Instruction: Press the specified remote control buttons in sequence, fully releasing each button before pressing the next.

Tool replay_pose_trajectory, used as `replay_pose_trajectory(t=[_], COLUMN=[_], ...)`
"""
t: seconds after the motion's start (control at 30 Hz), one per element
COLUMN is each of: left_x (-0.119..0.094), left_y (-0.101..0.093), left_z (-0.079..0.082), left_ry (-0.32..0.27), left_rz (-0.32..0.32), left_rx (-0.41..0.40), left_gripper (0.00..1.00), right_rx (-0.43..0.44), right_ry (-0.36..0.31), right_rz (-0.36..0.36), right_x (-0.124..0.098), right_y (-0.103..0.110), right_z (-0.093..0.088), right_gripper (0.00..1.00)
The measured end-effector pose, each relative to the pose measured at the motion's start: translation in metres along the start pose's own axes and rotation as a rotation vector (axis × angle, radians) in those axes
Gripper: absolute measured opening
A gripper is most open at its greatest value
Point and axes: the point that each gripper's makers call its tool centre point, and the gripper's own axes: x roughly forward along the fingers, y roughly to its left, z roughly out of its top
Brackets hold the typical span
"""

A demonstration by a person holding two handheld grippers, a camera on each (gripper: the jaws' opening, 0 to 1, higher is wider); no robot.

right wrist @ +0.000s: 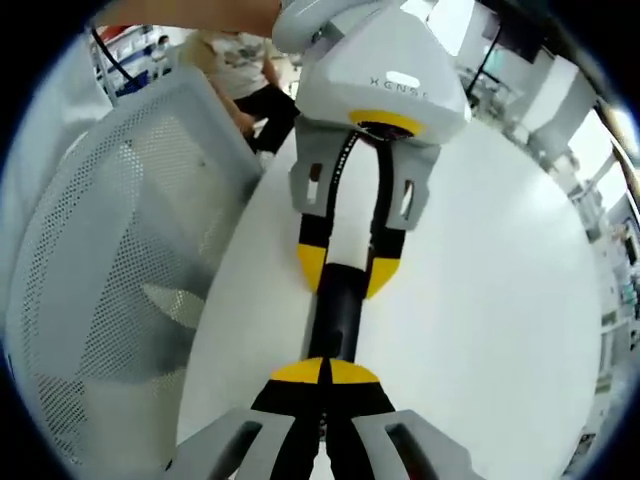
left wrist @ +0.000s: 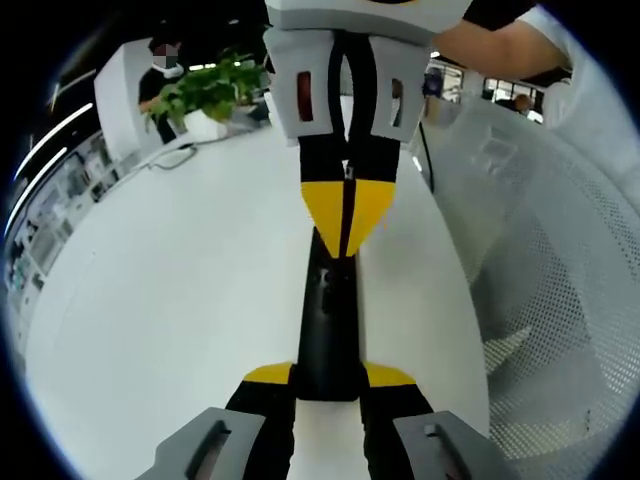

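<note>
— Jaws?
— I see my left gripper (left wrist: 328, 378) clamped on the near end of the one black remote (left wrist: 328, 320), which lies on the white table (left wrist: 180, 300). My right gripper (left wrist: 347, 215) is pinched closed, tips on the remote's far end.
— Around it?
— One white mesh chair (left wrist: 540, 300) beside the table; one potted plant (left wrist: 205, 95) at the far edge.

Remote (left wrist: 328, 330): long, slim, black, buttons barely visible. Lies flat on white table (left wrist: 170, 300), one end clamped btw yellow-tipped jaws of left gripper (left wrist: 328, 378).
</note>
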Motion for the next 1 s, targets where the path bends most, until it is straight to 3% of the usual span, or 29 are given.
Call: replay_pose_trajectory(t=[1.0], left_x=[0.001], left_y=[0.0], left_z=[0.001], left_ry=[-0.001], left_rz=[0.0], left_rx=[0.006], left_gripper=[0.23], right_rx=[-0.011], right_ry=[-0.008], right_rz=[0.011], right_x=[0.012], right_y=[-0.006], right_z=[-0.001], right_gripper=[0.0])
